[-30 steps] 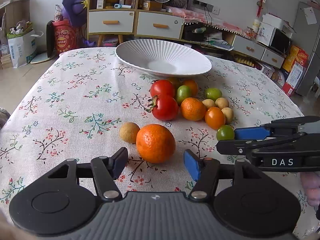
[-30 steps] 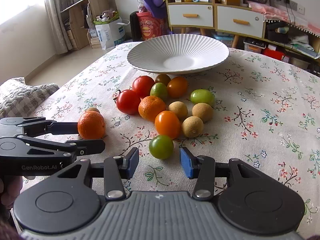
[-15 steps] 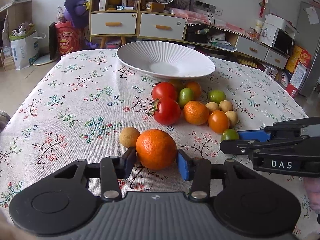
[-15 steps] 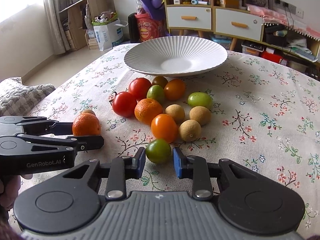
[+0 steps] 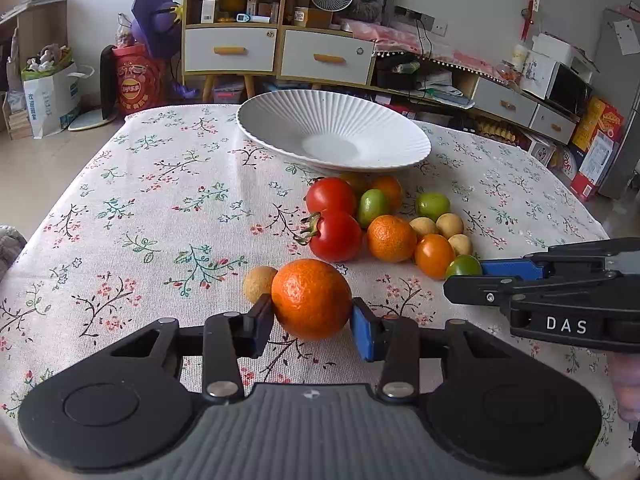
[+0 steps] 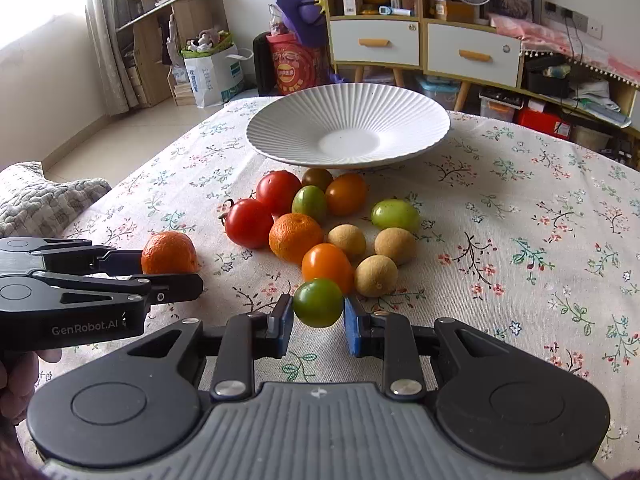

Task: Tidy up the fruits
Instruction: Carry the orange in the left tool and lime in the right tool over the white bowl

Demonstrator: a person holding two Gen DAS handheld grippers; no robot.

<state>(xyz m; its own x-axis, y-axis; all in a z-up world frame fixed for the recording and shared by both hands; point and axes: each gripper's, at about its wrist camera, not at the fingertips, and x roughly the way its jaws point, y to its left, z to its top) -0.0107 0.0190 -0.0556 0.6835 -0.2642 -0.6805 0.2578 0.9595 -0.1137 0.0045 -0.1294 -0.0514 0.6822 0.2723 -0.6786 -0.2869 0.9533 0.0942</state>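
My left gripper (image 5: 312, 318) is shut on a big orange (image 5: 311, 298) at the near side of the floral tablecloth. My right gripper (image 6: 318, 316) is shut on a green tomato (image 6: 318, 302). Both fruits sit low, at or just above the cloth. The left gripper (image 6: 176, 272) with its orange (image 6: 169, 253) also shows in the right wrist view. A white ribbed plate (image 5: 288, 124) stands empty at the far side. Between it and my grippers lies a cluster of red tomatoes (image 5: 335, 236), oranges (image 5: 391, 238), green and tan fruits.
A small tan fruit (image 5: 258, 283) lies just behind my left fingers. The round table's edge drops off left and right (image 5: 60, 216). Cabinets (image 5: 276, 52), bags and boxes stand on the floor beyond the table.
Both grippers moved forward and closed: the left onto the big orange, the right onto the green tomato. Both were open around their fruit a second ago.
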